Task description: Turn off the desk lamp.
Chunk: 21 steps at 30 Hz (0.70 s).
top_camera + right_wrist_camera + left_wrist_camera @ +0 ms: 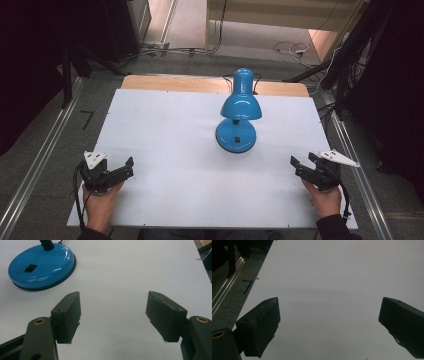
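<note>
A glossy blue desk lamp (238,107) stands a little right of the white board's middle, its shade above a round base (41,265) that carries a small black switch. My left gripper (122,167) rests at the board's near left corner, held in a hand, jaws wide apart with bare board between them (329,312). At the near right, my right gripper (302,161) is open too, nothing between its fingers (113,305). The lamp base lies ahead and to the left in the right gripper view.
The white board (175,130) lies on a wooden table whose far edge (175,82) shows behind it. Metal rails (45,145) run along both sides on the grey floor. Cables (295,47) lie on the floor beyond the table.
</note>
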Motion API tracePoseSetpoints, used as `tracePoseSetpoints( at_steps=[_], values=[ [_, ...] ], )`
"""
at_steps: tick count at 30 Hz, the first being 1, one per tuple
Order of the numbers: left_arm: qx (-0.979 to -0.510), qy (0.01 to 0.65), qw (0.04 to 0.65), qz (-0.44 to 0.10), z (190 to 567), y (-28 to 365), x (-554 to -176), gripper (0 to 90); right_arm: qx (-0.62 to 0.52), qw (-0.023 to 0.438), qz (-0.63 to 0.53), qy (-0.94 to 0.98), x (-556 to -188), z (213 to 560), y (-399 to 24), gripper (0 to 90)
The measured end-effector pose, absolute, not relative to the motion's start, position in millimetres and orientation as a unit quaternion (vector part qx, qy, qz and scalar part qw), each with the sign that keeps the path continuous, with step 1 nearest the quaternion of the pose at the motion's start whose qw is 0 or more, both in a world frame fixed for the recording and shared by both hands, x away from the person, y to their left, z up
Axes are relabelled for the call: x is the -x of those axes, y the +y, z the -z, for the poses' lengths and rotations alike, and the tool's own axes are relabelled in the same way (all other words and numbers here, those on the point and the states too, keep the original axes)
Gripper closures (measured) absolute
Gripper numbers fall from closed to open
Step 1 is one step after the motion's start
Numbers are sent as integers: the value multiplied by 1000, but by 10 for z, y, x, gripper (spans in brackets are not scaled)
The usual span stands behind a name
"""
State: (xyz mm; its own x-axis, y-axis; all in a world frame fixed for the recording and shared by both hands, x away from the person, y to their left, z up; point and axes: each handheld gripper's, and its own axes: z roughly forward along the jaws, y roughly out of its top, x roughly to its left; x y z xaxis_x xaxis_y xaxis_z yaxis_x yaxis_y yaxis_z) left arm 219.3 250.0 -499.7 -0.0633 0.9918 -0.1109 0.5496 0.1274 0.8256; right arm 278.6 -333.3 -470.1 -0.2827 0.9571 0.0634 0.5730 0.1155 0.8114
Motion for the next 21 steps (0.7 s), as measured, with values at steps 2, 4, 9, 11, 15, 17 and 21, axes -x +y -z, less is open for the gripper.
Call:
tracePoseSetpoints(
  at_steps=[2, 4, 9, 11, 15, 17, 21],
  values=[
    [-584, 660, 358, -309, 4997, 2500, -2193, 43, -545, 250, -383, 702, -2776, 4699, -3352, 269],
    [-583, 661, 358, -309, 4998, 2499, -2194, 43, -546, 253, -382, 702, -2770, 4699, -3370, 268],
    [-584, 661, 357, -308, 5000, 2502, -2196, 43, -550, 254, -382, 698, -2751, 4689, -3424, 268],
    [-584, 661, 358, -308, 5001, 2502, -2196, 43, -552, 255, -381, 696, -2742, 4686, -3447, 268],
    [-587, 659, 356, -306, 5012, 2496, -2199, 43, -556, 258, -376, 695, -2720, 4692, -3512, 264],
    [-591, 659, 353, -302, 5020, 2496, -2204, 43, -562, 257, -374, 691, -2705, 4701, -3556, 242],
    [-596, 664, 343, -292, 5059, 2493, -2234, 43, -586, 250, -381, 670, -2687, 4737, -3646, 226]
  ],
)
